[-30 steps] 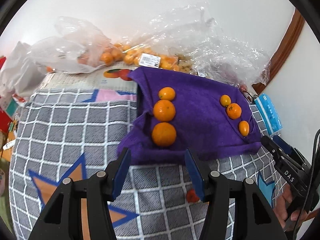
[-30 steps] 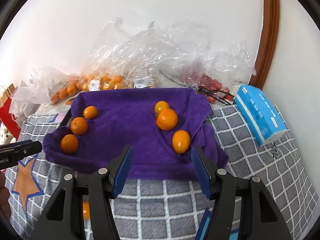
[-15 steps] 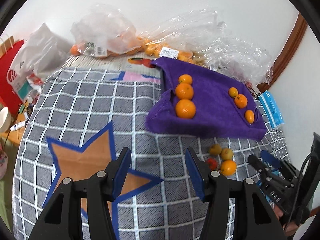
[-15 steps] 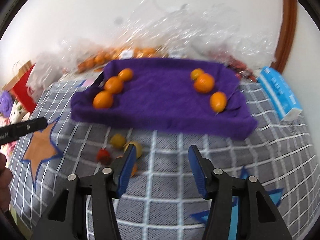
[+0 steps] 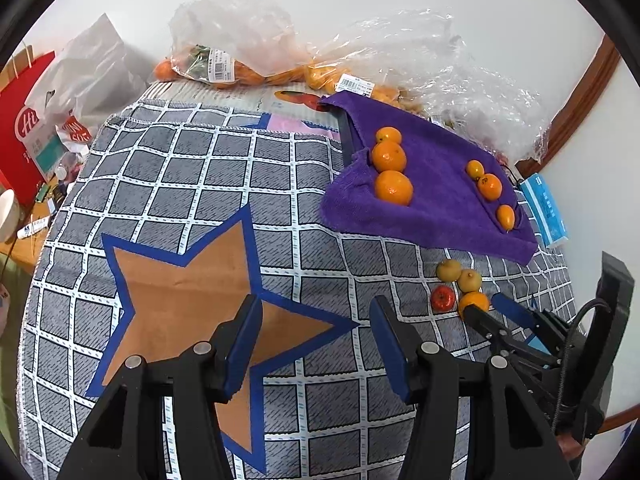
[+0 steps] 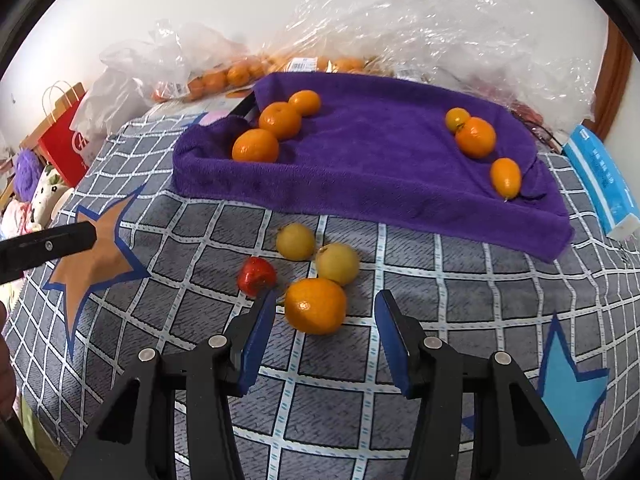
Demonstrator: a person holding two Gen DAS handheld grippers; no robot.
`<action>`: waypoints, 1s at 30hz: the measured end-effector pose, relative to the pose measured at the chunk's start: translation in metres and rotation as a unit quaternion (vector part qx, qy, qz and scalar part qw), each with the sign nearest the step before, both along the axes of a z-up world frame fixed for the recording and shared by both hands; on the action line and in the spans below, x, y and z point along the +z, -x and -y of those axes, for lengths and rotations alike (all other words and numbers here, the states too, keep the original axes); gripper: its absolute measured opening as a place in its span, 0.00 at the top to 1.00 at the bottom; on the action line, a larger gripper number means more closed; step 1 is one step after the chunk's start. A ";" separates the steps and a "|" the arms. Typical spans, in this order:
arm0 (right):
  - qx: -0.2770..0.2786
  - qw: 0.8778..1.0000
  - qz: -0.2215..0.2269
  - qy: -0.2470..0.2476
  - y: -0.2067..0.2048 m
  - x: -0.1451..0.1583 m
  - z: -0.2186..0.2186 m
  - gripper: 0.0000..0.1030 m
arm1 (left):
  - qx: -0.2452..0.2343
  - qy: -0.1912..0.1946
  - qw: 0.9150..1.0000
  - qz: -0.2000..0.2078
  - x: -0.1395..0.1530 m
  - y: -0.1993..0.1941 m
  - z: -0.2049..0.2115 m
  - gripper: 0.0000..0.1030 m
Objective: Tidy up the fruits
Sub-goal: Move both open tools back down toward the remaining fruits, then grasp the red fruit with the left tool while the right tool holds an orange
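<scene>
A purple towel [image 6: 380,152] [image 5: 436,184] carries three oranges [image 6: 280,120] on its left and two oranges with an oval kumquat [image 6: 506,178] on its right. On the checked cloth before it lie a loose orange [image 6: 315,306] [image 5: 474,304], two yellow fruits [image 6: 338,263] [image 6: 295,241] and a small red fruit [image 6: 257,276]. My right gripper [image 6: 324,320] is open, its fingers either side of the loose orange. My left gripper [image 5: 316,332] is open and empty over the orange star. The right gripper also shows in the left wrist view [image 5: 492,316].
Clear plastic bags of oranges [image 5: 240,60] and crumpled bags [image 6: 440,40] line the back wall. A blue tissue pack [image 6: 604,184] lies right of the towel. Red paper bags [image 5: 24,120] and clutter stand beyond the table's left edge.
Both grippers have pulled back from the towel. The loose fruits came into view, and my right gripper now sits low around the loose orange. The left gripper swung left over the star.
</scene>
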State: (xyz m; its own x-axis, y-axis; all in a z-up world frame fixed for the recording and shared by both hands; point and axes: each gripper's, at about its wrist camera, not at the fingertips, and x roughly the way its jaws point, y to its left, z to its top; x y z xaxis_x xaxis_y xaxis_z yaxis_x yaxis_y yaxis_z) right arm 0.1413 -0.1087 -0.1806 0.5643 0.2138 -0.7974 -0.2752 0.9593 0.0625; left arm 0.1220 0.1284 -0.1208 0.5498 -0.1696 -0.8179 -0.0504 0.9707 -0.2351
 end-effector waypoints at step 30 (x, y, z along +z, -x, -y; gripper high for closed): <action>-0.070 0.996 0.062 0.011 0.018 0.054 0.095 0.62 | -0.081 -0.008 0.997 -0.004 0.010 -0.015 0.096 0.48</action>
State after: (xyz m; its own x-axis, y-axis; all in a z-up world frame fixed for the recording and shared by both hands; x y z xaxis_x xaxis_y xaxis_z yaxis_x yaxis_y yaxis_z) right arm 0.1231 -0.2033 -0.1270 0.6825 0.1094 -0.7227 -0.1427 0.9896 0.0150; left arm 0.1367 0.0324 -0.1106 0.5092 -0.2412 -0.8261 0.1045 0.9702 -0.2188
